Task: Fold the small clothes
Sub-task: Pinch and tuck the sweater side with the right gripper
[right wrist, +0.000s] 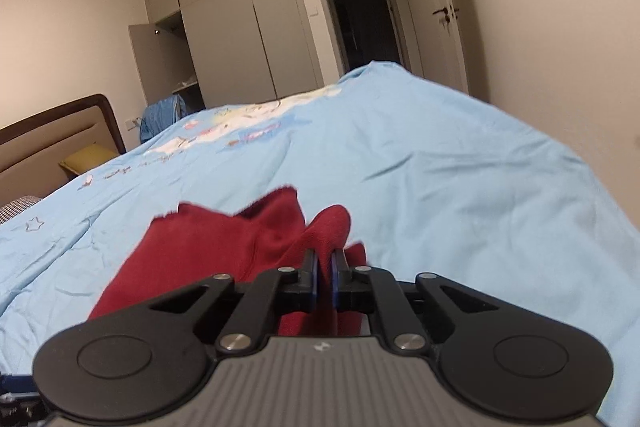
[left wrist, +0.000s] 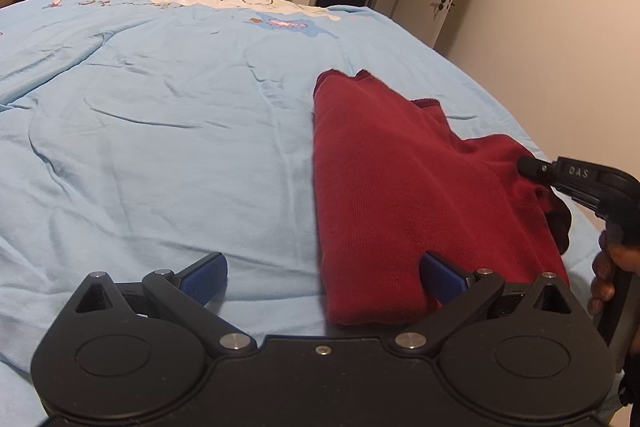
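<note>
Right gripper [right wrist: 325,269] pinches red garment [left wrist: 400,187]; left gripper [left wrist: 324,277] gapes.

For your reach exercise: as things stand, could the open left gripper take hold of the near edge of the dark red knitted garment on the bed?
Probably yes. The left gripper is open right at the near edge of the dark red knitted garment, one blue finger pad already over it, nothing between.
</note>
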A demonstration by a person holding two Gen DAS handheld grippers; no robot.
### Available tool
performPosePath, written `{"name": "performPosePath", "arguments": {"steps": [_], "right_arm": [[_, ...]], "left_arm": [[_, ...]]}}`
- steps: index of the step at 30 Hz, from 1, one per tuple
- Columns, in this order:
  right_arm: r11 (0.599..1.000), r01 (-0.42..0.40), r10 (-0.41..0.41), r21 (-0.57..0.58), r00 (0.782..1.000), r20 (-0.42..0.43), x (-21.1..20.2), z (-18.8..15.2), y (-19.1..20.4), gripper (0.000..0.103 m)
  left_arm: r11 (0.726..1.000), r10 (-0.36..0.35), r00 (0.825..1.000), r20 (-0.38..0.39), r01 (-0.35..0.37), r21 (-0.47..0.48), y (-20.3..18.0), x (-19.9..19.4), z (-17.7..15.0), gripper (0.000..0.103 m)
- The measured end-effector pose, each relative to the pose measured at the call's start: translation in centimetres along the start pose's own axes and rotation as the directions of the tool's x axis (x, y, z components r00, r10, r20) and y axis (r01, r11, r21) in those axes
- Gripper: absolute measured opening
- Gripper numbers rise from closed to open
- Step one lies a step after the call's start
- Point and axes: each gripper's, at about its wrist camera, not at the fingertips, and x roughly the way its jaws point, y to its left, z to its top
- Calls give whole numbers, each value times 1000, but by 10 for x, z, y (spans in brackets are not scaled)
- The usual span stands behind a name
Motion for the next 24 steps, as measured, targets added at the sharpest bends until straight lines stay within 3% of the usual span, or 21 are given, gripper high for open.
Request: {"name": "performPosePath", "arguments": {"steps": [6, 10, 14, 17, 24], "right_arm": [[999, 37, -34, 34, 996, -77, 16, -18, -8, 9], [993, 26, -18, 112, 997, -70, 7, -26, -16, 22], [987, -18, 26, 160, 998, -52, -1, -23, -21, 57], [983, -47, 57, 178, 997, -55, 0, -26, -21, 65], [972, -45, 63, 231, 996, -71, 11, -49, -27, 72]], "left_arm": [[1000, -10, 1000, 5, 10, -3, 1, -2, 0, 102], [1000, -11, 1000, -7, 11, -10, 3, 1, -2, 102], [1000, -10, 1000, -8, 10, -8, 2, 2, -2, 102], [1000, -8, 1000, -10, 8, -6, 2, 3, -2, 102], [1000, -8, 1000, -20, 9, 5, 2, 5, -4, 102]]}}
